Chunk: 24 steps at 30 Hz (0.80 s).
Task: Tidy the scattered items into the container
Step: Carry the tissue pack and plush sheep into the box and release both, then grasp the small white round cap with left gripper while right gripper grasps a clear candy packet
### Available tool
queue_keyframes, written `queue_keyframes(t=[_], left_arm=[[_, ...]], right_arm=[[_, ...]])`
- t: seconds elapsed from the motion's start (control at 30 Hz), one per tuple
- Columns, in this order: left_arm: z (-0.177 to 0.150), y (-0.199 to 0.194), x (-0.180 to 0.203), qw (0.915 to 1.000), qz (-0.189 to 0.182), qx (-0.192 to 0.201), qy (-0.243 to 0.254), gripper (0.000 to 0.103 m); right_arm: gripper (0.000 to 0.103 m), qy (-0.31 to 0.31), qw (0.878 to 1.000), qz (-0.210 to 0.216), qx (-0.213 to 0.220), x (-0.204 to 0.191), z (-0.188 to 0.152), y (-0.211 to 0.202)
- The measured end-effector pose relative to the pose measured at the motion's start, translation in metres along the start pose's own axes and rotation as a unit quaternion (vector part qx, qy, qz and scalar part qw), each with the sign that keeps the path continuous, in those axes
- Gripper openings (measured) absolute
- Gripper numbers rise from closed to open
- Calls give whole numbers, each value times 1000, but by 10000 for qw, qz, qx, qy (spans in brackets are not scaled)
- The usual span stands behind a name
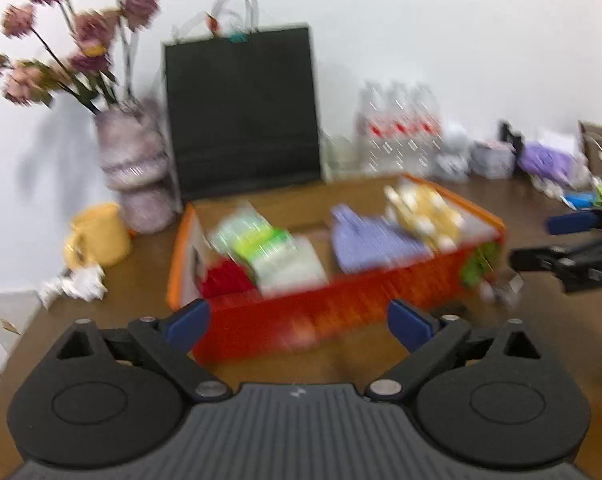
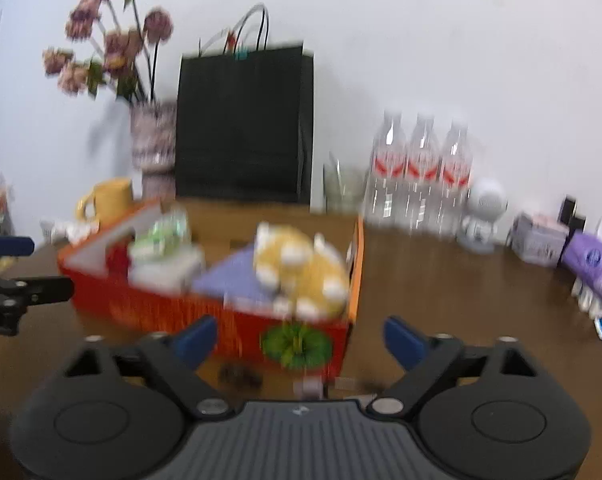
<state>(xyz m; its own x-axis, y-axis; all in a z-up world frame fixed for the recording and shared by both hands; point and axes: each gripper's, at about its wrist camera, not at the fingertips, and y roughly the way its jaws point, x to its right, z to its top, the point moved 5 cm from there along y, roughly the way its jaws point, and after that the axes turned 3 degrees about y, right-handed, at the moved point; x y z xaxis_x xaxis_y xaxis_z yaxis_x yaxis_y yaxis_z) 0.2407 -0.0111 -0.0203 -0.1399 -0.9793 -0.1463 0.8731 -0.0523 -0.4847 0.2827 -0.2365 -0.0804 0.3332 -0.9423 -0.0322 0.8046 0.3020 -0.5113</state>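
The brown table (image 1: 149, 272) carries everything, and the landmark on it is the red and orange box (image 1: 333, 312), the container, which sits in front of the black paper bag (image 1: 241, 108) with the vase of flowers (image 1: 135, 168) and the yellow mug (image 1: 101, 236) off to its left. Inside the box lie a purple pack (image 1: 377, 240), a yellow and white plush toy (image 2: 301, 268) against its right wall, a green and white packet (image 1: 269, 252) and something red (image 1: 225, 280) at its left end, so most of the tidying looks done. The left gripper (image 1: 299, 322) hangs just short of the box's near wall with its jaws spread and nothing between them; the right gripper (image 2: 299, 338) faces the box's near right corner, jaws also apart and empty. Small dark and pale bits (image 2: 309, 388) lie on the table just in front of that corner, beside the right gripper, and crumpled white paper (image 1: 77, 284) sits left of the box below the mug. I judge these the leftovers: come down slowly over one piece, close squarely, then lift clear over the wall. Both views are smeared, so what those bits are cannot be told, and the box's floor is hidden.
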Motion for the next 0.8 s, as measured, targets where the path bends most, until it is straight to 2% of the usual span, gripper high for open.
queue_keyframes(t=[0.1, 0.2, 0.47, 0.57, 0.8], left_arm=[[-18, 6, 16, 9993, -149, -342, -4, 91], [-32, 17, 29, 9975, -298, -642, -4, 78], [-48, 30, 27, 9926, -571, -1036, -286, 51], [-49, 31, 27, 9918, -646, -1063, -309, 48], [-47, 31, 28, 9908, -802, -1031, -368, 47]], right_arm=[[57, 71, 9997, 21, -221, 0, -15, 10], [44, 109, 9994, 69, -329, -1, -20, 21], [32, 39, 9982, 12, -596, -4, -33, 40], [28, 19, 9978, -8, -660, -4, -35, 44], [27, 214, 9973, -119, -688, 3, -35, 46]])
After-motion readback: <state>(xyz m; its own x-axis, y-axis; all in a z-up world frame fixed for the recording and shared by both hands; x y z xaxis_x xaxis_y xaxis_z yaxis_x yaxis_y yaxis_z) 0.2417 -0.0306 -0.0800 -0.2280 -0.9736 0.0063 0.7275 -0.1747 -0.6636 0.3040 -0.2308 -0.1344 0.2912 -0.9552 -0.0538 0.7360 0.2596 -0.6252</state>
